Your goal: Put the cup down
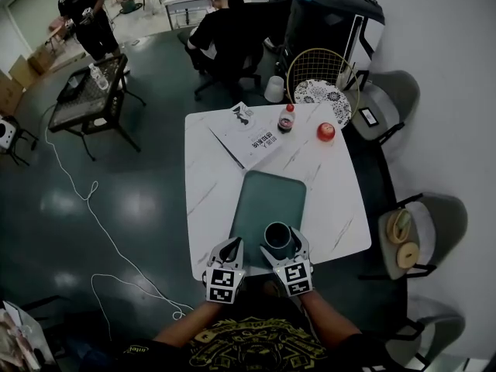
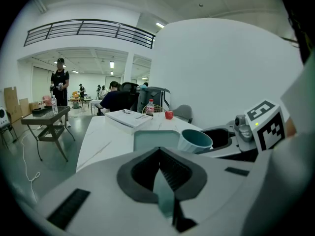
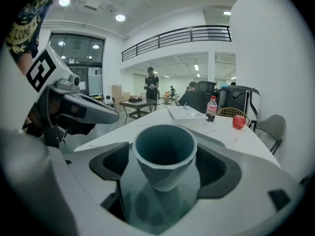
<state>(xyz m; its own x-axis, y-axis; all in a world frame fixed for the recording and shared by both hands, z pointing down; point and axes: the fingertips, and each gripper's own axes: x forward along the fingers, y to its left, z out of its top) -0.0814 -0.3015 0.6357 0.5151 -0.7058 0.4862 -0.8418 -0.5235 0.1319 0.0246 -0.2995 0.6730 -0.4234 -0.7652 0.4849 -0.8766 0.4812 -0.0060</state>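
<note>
Cup [image 1: 277, 236] upright on tray [image 1: 267, 196], between right gripper [image 1: 283, 246] jaws; left gripper [image 1: 231, 248] alongside.

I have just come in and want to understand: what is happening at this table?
A person holds a gripper in each hand at the near edge of the white table. The teal cup stands upright on the tray, between the wide-open jaws of the right gripper, which do not press on it. The left gripper is beside it, shut and empty. The cup seems to be put down.

1 cup [image 1: 277, 235], 1 tray [image 1: 267, 196], 1 btl [image 1: 286, 119], 1 apple [image 1: 326, 132]
</note>
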